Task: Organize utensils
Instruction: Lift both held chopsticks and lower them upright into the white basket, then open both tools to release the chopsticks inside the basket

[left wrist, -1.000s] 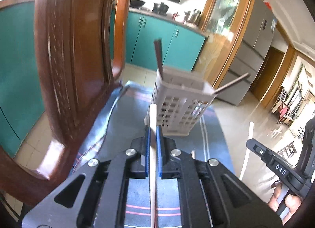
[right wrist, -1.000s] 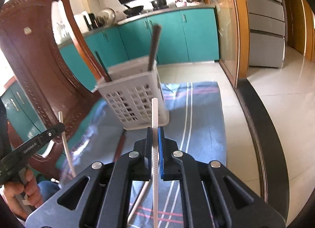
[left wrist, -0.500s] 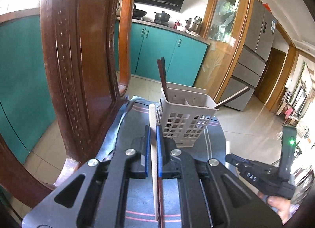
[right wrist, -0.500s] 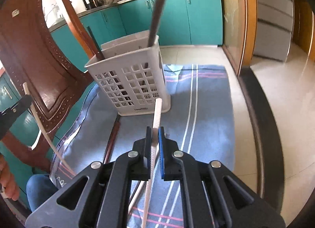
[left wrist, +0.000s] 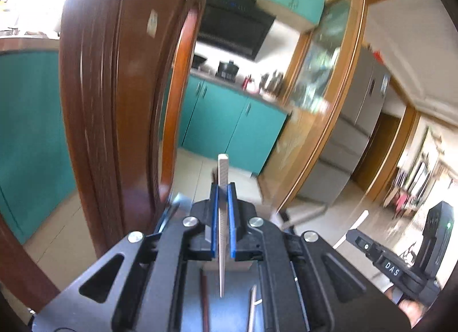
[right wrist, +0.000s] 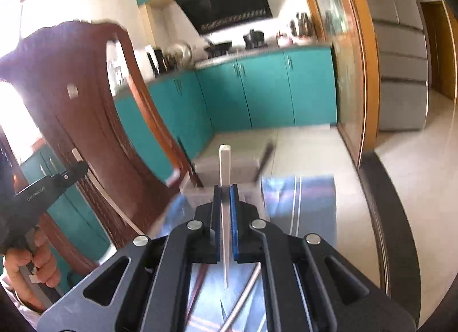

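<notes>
My left gripper (left wrist: 223, 188) is shut on a white chopstick (left wrist: 222, 171) that stands upright between its blue pads. My right gripper (right wrist: 225, 190) is shut on another white chopstick (right wrist: 224, 160), also upright. The white slotted utensil basket (right wrist: 229, 164) is blurred just beyond the right gripper's tips, with a dark chopstick (right wrist: 264, 158) leaning out of it. In the left wrist view the basket is almost hidden behind the gripper. A brown chopstick (right wrist: 197, 280) and a metal one (right wrist: 246, 292) lie on the blue cloth (right wrist: 309, 203) below the right gripper.
A carved wooden chair back (left wrist: 114, 102) stands close on the left, and shows in the right wrist view (right wrist: 86, 120). The right gripper shows at the left view's right edge (left wrist: 395, 266). The left gripper shows at the right view's left edge (right wrist: 43, 191). Teal cabinets (right wrist: 272, 88) lie beyond.
Both grippers have tilted upward and risen with their white chopsticks. The basket has dropped low in both views and is now blurred. The grips stay shut.
</notes>
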### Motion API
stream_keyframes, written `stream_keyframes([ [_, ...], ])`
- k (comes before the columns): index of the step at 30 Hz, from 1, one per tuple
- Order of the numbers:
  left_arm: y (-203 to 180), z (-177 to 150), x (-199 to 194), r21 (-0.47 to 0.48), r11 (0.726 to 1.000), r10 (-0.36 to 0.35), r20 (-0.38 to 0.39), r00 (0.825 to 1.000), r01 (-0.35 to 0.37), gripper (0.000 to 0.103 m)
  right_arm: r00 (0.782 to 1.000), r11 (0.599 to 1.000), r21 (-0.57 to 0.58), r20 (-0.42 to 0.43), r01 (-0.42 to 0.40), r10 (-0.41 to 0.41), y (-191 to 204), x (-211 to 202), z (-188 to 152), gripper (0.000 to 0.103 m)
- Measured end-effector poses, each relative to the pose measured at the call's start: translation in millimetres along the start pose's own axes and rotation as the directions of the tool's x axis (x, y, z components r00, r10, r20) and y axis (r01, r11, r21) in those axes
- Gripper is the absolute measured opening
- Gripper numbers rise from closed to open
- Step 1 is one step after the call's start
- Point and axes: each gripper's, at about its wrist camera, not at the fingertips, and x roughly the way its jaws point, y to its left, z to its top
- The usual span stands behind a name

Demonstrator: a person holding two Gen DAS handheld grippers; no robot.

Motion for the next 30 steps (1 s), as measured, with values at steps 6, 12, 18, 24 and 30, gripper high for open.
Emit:
stream_keyframes([
  [6,5,36,-10,-0.118,0.993,0.011,0.238,0.971,0.018,0.007,0.971,1.0,-0.018,0.239,-0.008,0.012,15,-22,52,0.006],
  [12,-2,21,41,-0.101,0.995,0.025,0.267,0.963,0.002,0.007,0.924,0.999,0.014,0.379,0.053,-0.054,14,-13,74,0.006],
  [18,-9,-13,88,-0.042,0.998,0.057,0.171,0.984,-0.05,0.007,0.948,0.995,0.009,0.302,0.102,-0.1,0,51,57,0.006],
  [24,-6,-27,113,-0.017,0.997,0.083,0.109,0.991,-0.081,0.007,0.972,0.994,0.0,0.209,0.114,-0.111,-8,89,31,0.006],
  [30,-3,-31,122,-0.015,0.994,0.105,0.084,0.991,-0.104,0.007,0.974,0.991,-0.029,0.189,0.134,-0.126,-5,90,20,0.022],
])
